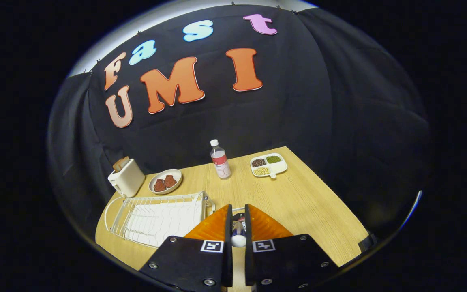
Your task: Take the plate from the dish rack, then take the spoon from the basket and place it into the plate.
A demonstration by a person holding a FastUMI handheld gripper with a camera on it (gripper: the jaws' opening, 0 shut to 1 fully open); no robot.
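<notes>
1. Here's the gripper [238,207], up over the near edge of the wooden table [306,202], just to the right of the dish rack [156,217]
2. Its two fingers [213,227] are drawn close together, with only a thin slot between them
3. And in that slot sits the spoon [238,239]: a slim pale piece with a rounded white end and a bluish band, touching both fingers, so it's pinched from both sides
4. How the far part of the spoon lies is hard to make out; there's something small and dark with a touch of red in the gap just ahead, too cramped to name
5. The dish rack itself, white wire over a white tray, lies flat on the table with its right end right up against the fingers
6. Behind the rack's left end stands a cream toaster [126,177], a slice of bread [121,163] poking out of the top
7. Just behind the rack's middle, a small bowl [165,181] holding two brown lumps
8. Behind the rack's right end, a clear bottle [220,159] with a white cap, upright
9. Further right of the rack, beyond the bottle, a white divided dish [268,165] with dark, green and pale beans in separate sections, well apart from the rack
</notes>
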